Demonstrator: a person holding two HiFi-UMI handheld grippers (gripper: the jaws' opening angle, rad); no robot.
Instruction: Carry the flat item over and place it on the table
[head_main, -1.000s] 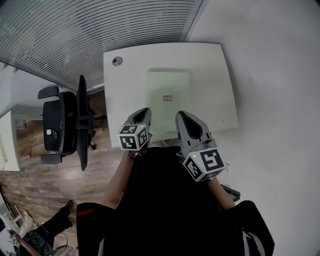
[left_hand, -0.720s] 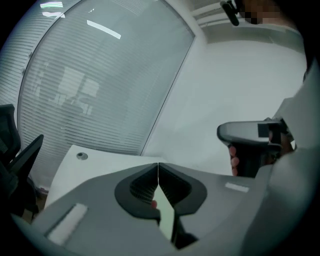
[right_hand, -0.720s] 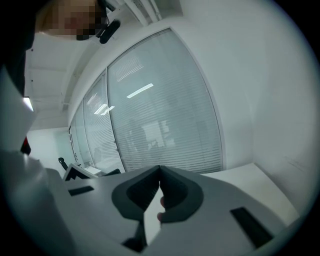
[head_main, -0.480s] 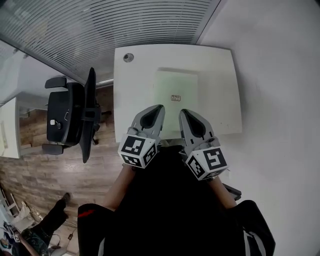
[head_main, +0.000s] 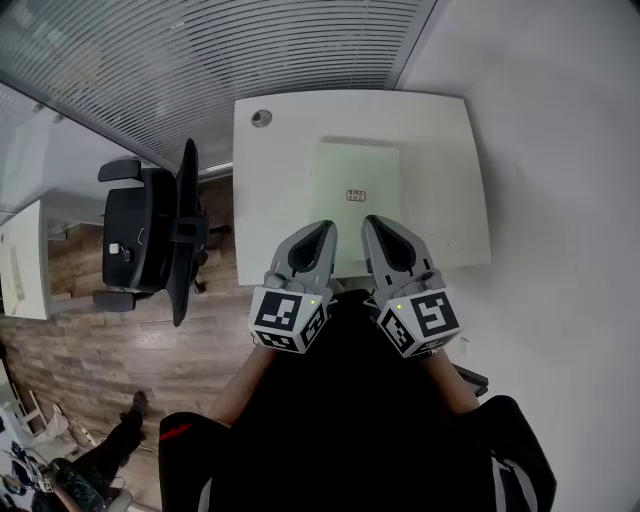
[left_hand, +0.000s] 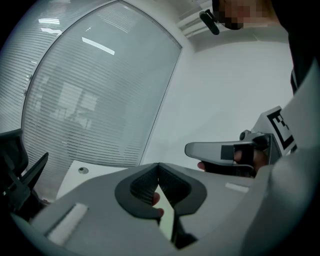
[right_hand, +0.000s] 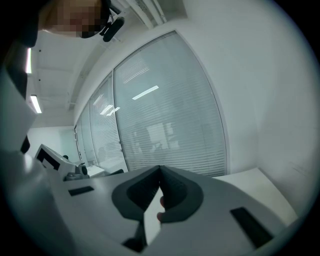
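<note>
Bench (head_main: 275, 180) bare either side of the flat item (head_main: 357, 175); wall (head_main: 545, 150) close along its right, office chair (head_main: 150, 235) standing off left.

The person wears a black top (head_main: 340, 410) whose sleeves leave the forearms bare, with a red stripe (head_main: 175, 428) on the left sleeve. The left tongs (head_main: 324, 230) and right tongs (head_main: 372, 223) are smooth grey plastic with dark ribbed pads. Each carries a black-and-white marker cube and a small green light.
</note>
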